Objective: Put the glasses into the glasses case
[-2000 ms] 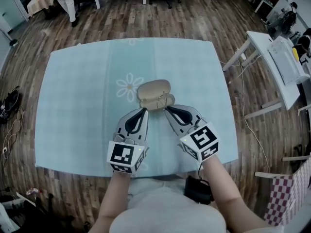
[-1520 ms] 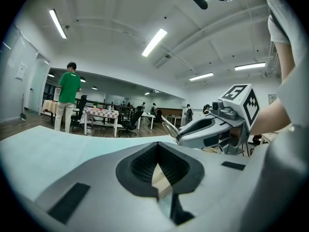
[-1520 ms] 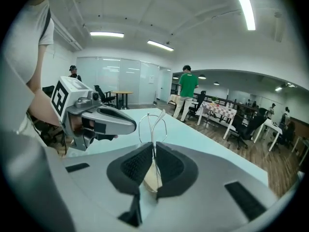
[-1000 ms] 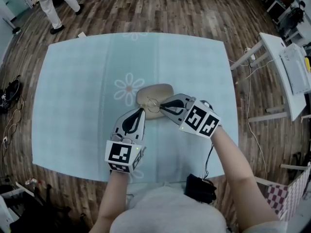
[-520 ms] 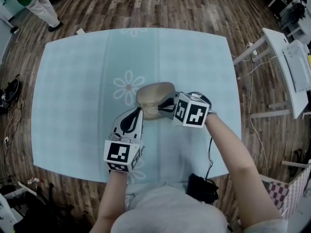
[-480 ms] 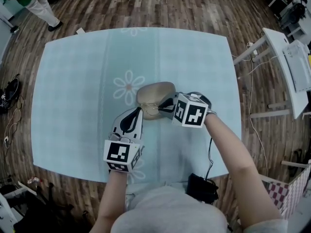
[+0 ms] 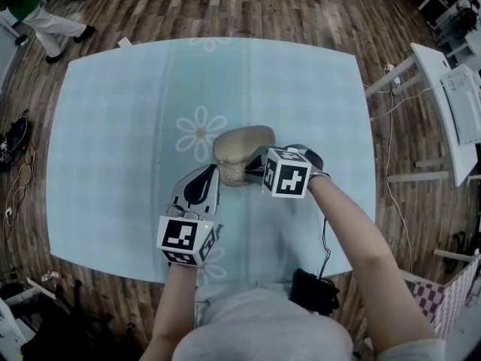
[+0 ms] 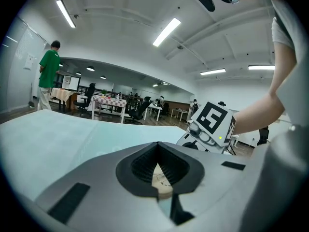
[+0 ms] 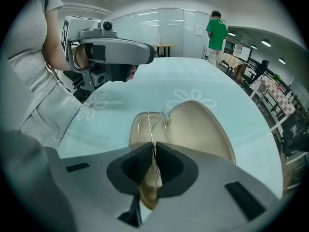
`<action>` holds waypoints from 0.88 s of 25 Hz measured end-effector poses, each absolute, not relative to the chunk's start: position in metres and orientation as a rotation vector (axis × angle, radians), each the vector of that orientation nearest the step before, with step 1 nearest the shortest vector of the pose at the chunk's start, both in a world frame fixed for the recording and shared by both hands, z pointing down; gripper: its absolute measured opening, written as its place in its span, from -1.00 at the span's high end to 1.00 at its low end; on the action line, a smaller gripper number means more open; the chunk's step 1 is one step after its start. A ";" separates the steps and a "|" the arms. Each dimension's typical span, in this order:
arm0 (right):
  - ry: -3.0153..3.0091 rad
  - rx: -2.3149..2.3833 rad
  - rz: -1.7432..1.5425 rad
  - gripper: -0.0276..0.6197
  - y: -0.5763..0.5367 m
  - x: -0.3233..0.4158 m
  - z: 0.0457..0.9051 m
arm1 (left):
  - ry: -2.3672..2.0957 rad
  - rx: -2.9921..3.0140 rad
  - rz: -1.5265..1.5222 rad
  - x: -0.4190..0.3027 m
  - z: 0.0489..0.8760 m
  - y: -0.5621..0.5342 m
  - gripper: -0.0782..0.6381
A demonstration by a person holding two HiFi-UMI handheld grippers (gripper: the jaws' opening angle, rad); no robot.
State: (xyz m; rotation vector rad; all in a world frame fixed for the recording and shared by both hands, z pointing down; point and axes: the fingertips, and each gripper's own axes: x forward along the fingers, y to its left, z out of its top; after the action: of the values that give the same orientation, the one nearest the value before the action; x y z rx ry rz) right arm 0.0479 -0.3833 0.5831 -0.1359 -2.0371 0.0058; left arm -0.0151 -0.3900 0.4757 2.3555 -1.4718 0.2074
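A: Toward the near edge from the middle of the table?
B: Open tan glasses case, just right of a printed daisy.
A: And at the case?
B: Thin wire glasses over its near half, at the tips of the right gripper, reaching in from the right. Left gripper just beside the case's near-left rim.
A: Off the table?
B: Wood floor, white desk past the right edge, black pouch past the near edge.

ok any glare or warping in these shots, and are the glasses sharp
Head view: strong fisheye, the table bows at its edges, light even, no glare. Left gripper view: ceiling lights blown white, corners dark. Right gripper view: glasses sharp against the case.
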 end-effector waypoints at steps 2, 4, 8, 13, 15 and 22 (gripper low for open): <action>-2.028 -0.136 0.005 0.83 -0.385 0.047 0.585 | -1.473 2.351 0.206 -0.016 0.476 -0.390 0.76; -2.013 -0.140 0.002 0.82 -0.384 0.047 0.587 | -1.475 2.344 0.206 -0.018 0.476 -0.390 0.76; -1.989 -0.148 0.004 0.81 -0.384 0.047 0.591 | -1.487 2.331 0.201 -0.022 0.476 -0.391 0.76; -1.994 -0.162 0.010 0.66 -0.381 0.046 0.593 | -1.497 2.326 0.195 -0.027 0.477 -0.389 0.76; -2.000 -0.144 0.012 0.56 -0.384 0.044 0.591 | -1.499 2.325 0.194 -0.029 0.477 -0.389 0.76; -2.037 -0.035 0.012 0.50 -0.397 0.046 0.582 | -1.489 2.346 0.187 -0.028 0.473 -0.390 0.76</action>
State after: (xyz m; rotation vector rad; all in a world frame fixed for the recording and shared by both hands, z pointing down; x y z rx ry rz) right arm 0.0465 -0.3971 0.5816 -0.0346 -2.0367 0.0115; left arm -0.0279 -0.3896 0.4725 2.3460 -1.4892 0.1869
